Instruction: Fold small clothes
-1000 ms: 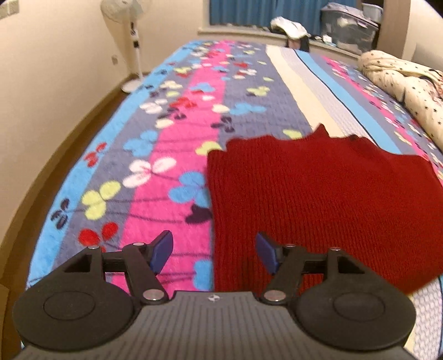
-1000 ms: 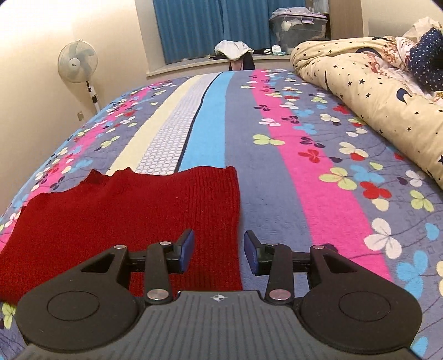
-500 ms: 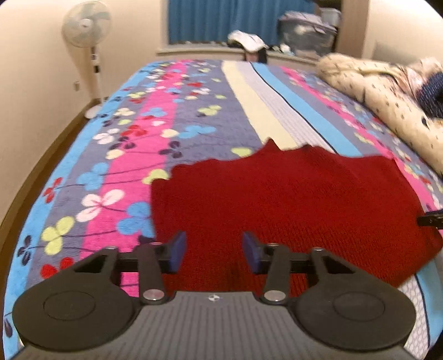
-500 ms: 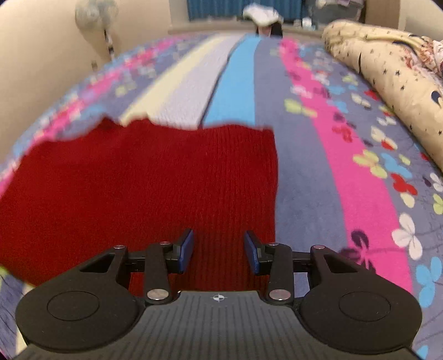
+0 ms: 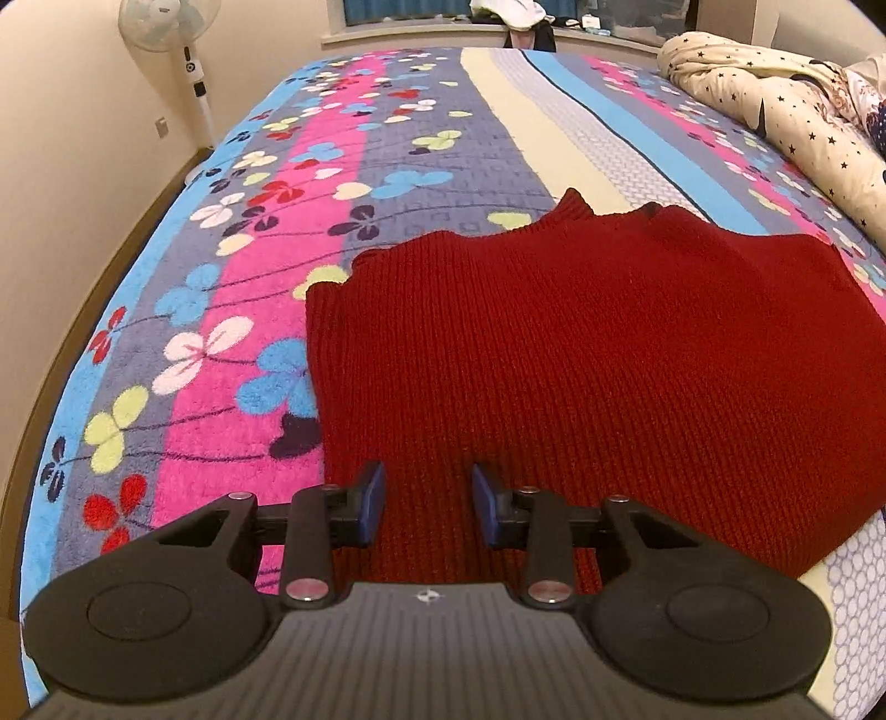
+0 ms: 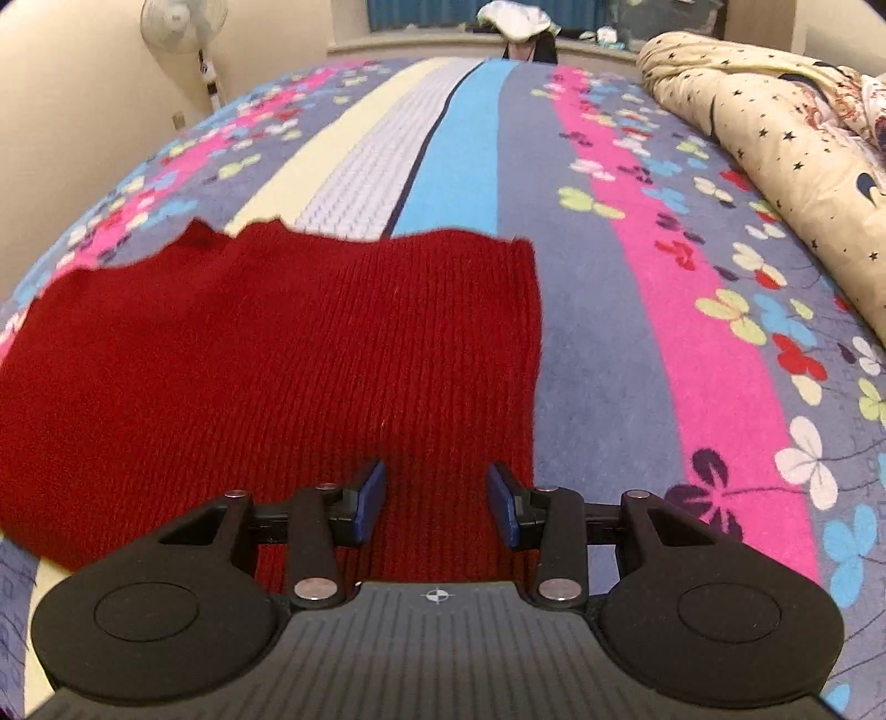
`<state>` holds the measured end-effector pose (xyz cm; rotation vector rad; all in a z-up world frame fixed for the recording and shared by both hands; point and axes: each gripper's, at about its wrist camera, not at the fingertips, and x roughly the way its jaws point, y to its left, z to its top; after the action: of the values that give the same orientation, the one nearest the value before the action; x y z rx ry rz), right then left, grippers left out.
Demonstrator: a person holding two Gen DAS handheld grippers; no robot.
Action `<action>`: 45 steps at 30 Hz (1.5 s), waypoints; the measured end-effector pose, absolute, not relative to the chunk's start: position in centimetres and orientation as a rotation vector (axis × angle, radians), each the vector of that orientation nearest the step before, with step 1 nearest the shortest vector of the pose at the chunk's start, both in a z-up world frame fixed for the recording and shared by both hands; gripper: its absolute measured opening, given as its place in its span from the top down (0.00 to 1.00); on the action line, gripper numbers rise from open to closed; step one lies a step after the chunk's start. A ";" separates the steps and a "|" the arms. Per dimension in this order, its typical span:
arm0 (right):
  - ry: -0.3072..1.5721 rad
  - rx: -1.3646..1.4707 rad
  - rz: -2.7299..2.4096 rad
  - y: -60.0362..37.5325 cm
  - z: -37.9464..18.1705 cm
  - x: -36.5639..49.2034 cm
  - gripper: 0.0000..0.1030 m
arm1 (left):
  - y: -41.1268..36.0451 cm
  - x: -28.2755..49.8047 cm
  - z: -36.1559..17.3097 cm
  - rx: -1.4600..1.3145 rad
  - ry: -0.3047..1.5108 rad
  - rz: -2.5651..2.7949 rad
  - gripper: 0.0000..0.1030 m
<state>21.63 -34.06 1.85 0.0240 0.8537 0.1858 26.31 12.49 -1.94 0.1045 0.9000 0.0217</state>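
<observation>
Since half a second ago the left gripper [image 5: 426, 501] has drawn nearer the red knit garment [image 5: 581, 376], which now fills the centre and right of the left wrist view, its left edge running down to the gripper's left finger. In the right wrist view the right gripper [image 6: 436, 501] has also changed: its jaws stand wider apart than before, and the blur of the earlier frame is gone.

Both grippers have their blue-padded jaws parted with nothing between them, each poised over the near hem of the red knit garment [image 6: 288, 360]. The garment is a ribbed, deep-red knit lying flat (its far edge uneven, with a small peak at upper left in the right wrist view). In that view its straight right edge falls just inside the right finger.

It rests on a quilted bedspread [image 5: 354, 166] with pink, blue, grey and cream stripes and clover-like flowers. A cream star-printed duvet [image 6: 786, 144] lies bunched at the upper right, well apart from the garment. A white standing fan [image 5: 183, 50] stands in the upper left corner beside the bed.
</observation>
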 end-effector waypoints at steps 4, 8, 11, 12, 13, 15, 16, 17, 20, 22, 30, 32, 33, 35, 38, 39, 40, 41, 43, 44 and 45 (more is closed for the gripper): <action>0.877 0.029 0.174 -34.3 1.5 21.9 0.58 | 12.5 26.3 -1.6 0.096 0.891 0.025 0.62; 0.924 -0.020 0.166 -33.8 0.6 22.1 0.55 | 12.5 26.2 -1.5 0.089 0.882 0.026 0.62; 0.924 -0.009 0.168 -34.0 0.6 22.1 0.54 | 12.5 26.2 -1.4 0.084 0.878 0.028 0.62; 0.925 -0.007 0.169 -34.0 0.6 22.1 0.54 | 12.5 26.2 -1.4 0.084 0.877 0.029 0.62; 0.924 -0.007 0.170 -34.1 0.6 22.1 0.54 | 12.5 26.3 -1.4 0.084 0.877 0.029 0.62; 0.924 -0.010 0.171 -34.1 0.6 22.0 0.54 | 12.5 26.3 -1.4 0.084 0.877 0.029 0.62; 0.924 -0.010 0.171 -34.1 0.6 22.1 0.54 | 12.5 26.3 -1.3 0.083 0.876 0.029 0.62; 0.924 -0.009 0.170 -34.1 0.6 22.1 0.54 | 12.5 26.3 -1.3 0.082 0.874 0.030 0.62; 0.919 -0.005 0.169 -34.1 0.7 22.0 0.54 | 12.5 26.2 -0.9 0.072 0.852 0.031 0.62; 0.885 0.008 0.168 -34.2 1.2 21.8 0.54 | 12.5 26.1 -0.4 0.049 0.824 0.014 0.62; 0.915 0.006 0.131 -34.6 0.7 22.1 0.55 | 11.6 27.0 -1.6 0.089 0.873 -0.015 0.57; 0.875 0.016 0.131 -34.6 1.4 21.6 0.55 | 11.9 26.6 -0.7 0.061 0.828 -0.017 0.57; 0.855 0.025 0.131 -34.6 1.8 21.4 0.55 | 12.1 26.4 -0.4 0.039 0.812 -0.014 0.57; 0.808 0.019 0.134 -34.3 2.6 20.7 0.55 | 12.6 25.9 0.4 0.015 0.781 0.005 0.50; 0.711 -0.039 0.149 -33.0 4.1 19.2 0.54 | 13.5 25.0 1.6 0.011 0.733 0.036 0.38; 0.685 -0.052 0.155 -32.7 4.5 18.8 0.54 | 13.8 24.5 2.0 0.006 0.721 0.042 0.36; 0.656 -0.060 0.161 -32.1 4.9 18.2 0.54 | 14.2 24.1 2.4 0.003 0.713 0.044 0.32; 0.639 -0.057 0.166 -31.7 5.3 17.9 0.54 | 14.5 23.6 2.9 0.010 0.707 0.039 0.31; 0.610 -0.037 0.180 -30.9 6.0 17.1 0.54 | 15.1 22.9 3.8 0.048 0.699 0.052 0.31; 0.595 -0.026 0.191 -30.3 6.3 16.7 0.54 | 15.5 22.5 4.2 0.063 0.700 0.065 0.31; 0.582 -0.017 0.204 -29.8 6.5 16.2 0.55 | 15.8 22.0 4.6 0.071 0.703 0.071 0.31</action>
<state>16.23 -29.79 6.49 -0.0170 0.5821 0.2038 22.04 15.77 4.60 0.0707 0.7034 0.0714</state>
